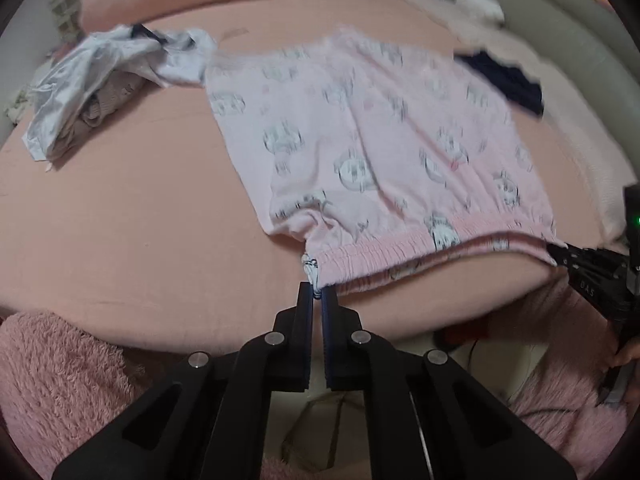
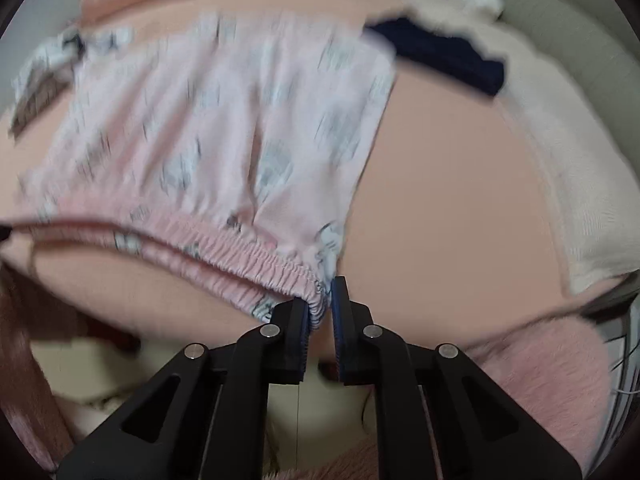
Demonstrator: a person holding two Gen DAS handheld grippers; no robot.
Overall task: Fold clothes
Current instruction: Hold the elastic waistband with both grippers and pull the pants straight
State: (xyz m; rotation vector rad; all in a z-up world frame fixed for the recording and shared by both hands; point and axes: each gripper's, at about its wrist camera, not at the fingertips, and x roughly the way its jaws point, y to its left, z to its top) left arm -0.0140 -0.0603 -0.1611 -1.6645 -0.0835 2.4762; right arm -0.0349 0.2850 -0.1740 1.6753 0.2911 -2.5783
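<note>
Trousers [image 1: 372, 140] lie spread on the bed [image 1: 140, 208] ahead of both tools; left gripper [image 1: 316, 294] pinches only the waistband's corner, jaws nearly closed; right gripper [image 2: 322, 300] clamps the other corner; such shallow bites may slip off the elastic if pulled unevenly.

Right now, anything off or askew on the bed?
Mostly fine. The pink shorts lie skewed across the bed, and their waistband gapes open between the left gripper and right gripper.
</note>
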